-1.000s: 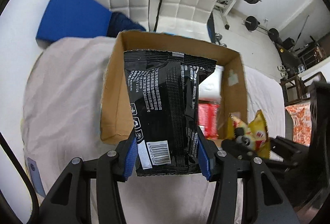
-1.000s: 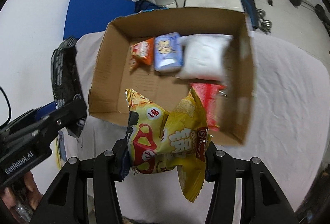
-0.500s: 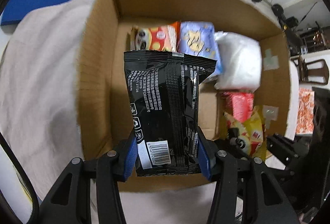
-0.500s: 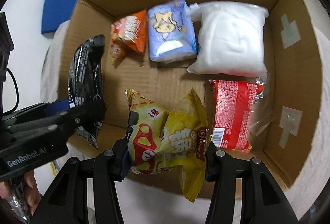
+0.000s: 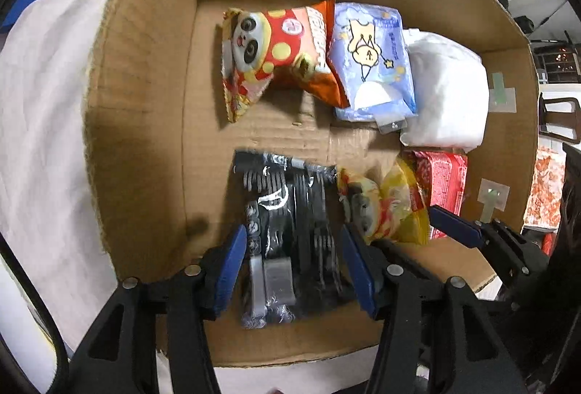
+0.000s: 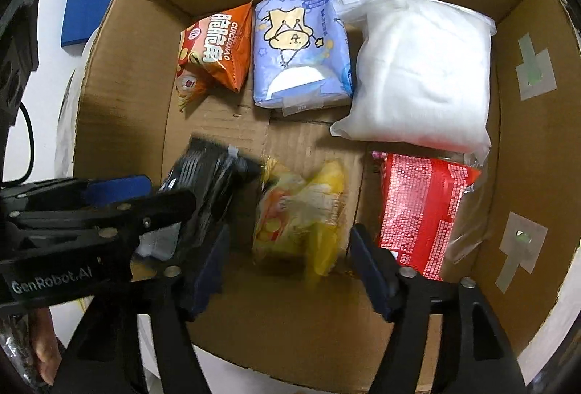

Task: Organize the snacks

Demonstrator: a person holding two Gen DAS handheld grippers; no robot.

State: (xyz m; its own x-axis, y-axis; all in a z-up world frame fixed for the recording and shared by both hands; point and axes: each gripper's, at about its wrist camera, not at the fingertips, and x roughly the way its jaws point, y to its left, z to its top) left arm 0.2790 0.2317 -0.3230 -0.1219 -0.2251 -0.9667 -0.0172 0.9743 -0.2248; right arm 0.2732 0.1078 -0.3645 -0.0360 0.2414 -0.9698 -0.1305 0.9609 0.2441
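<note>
Cardboard box, open top, six packs on its floor. Far row, left to right: orange panda snack bag, crumpled, tilted; pale blue pack w/ cartoon bear, flat; white pillowy bag, flat. Near row: black pack near-left, blurred, white print; yellow chip bag mid, blurred, just beside black one; red pack right, flat, far end under white bag.

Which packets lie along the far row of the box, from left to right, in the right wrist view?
Orange snack bag → light blue packet with a cartoon figure → white bag.
</note>
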